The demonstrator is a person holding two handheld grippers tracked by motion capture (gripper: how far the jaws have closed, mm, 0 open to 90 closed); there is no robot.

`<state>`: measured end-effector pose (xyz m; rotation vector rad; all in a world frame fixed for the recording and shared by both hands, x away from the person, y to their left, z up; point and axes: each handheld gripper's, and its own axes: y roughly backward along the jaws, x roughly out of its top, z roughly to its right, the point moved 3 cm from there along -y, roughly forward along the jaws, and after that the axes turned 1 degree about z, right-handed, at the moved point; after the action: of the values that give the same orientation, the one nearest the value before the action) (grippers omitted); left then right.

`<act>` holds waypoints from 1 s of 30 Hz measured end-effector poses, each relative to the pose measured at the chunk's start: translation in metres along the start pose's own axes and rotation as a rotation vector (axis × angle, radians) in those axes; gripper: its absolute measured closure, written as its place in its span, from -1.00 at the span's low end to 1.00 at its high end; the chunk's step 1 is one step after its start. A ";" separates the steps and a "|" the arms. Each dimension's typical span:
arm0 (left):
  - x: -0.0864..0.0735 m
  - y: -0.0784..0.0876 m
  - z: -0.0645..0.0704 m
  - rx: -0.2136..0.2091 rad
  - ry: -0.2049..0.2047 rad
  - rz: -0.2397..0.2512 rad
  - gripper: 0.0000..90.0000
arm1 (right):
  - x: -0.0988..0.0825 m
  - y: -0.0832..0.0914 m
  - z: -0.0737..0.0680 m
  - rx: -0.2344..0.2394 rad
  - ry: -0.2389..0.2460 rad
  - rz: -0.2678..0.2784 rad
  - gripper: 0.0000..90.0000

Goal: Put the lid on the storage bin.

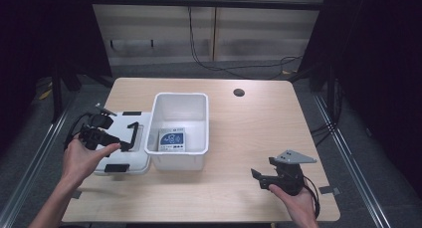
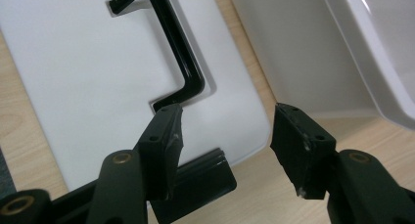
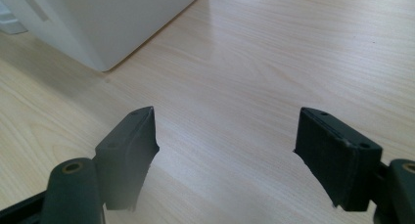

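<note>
A white lid (image 1: 124, 146) with a black handle (image 1: 133, 136) lies flat at the left of one white bin (image 1: 180, 130), touching it (a printed packet (image 1: 172, 139) lies inside). The left gripper (image 2: 226, 131) hovers over the lid's near edge, jaws apart and empty; to lift it well, centre them on the handle. The right gripper (image 1: 260, 177), likewise spread, idles near right.

High view overlooks table (image 1: 239, 123); gripper views hover close.
</note>
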<state>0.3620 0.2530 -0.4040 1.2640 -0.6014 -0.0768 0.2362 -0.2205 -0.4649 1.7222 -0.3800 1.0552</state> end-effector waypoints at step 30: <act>0.053 -0.038 -0.010 0.099 0.099 -0.185 0.15 | -0.002 -0.005 -0.004 0.032 0.003 -0.033 -0.50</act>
<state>0.4216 0.2297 -0.4202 1.4088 -0.4062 -0.1392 0.2368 -0.2158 -0.4697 1.7500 -0.3337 1.0453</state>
